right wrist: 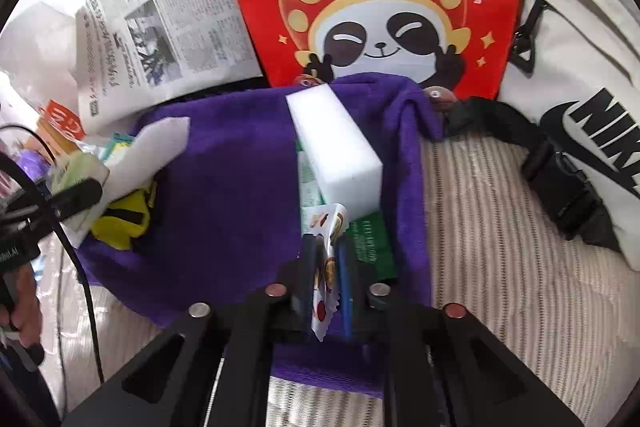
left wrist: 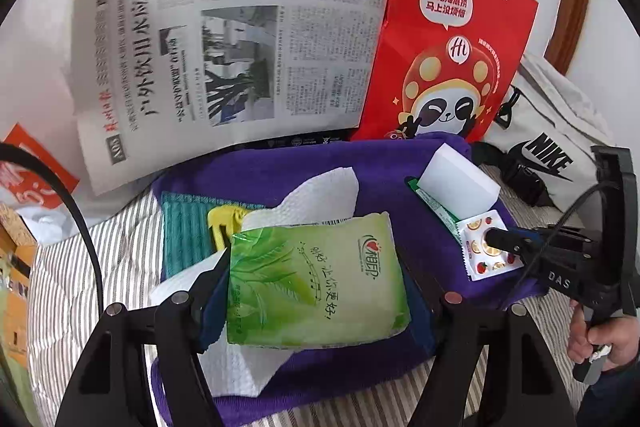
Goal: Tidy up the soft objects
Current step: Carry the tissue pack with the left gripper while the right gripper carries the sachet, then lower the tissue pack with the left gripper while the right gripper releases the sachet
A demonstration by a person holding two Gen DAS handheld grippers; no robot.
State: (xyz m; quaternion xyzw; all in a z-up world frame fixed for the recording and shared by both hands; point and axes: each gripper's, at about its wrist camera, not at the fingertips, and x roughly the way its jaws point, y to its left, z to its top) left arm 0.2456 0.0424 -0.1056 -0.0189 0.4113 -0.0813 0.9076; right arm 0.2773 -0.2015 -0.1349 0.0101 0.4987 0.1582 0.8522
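1. Left hand-held gripper (left wrist: 316,291) pinches the green tissue pack (left wrist: 316,279) above the purple towel (right wrist: 224,163).
2. Right hand-held gripper (right wrist: 326,263), nearly closed, has the fruit-print sachet (right wrist: 326,267) between its jaws.
3. Set the sachet flat beside the white sponge (right wrist: 336,151).

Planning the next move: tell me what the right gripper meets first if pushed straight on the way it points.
Probably the white sponge block, just beyond the fruit-print packet between the right gripper jaws; depth is unclear.
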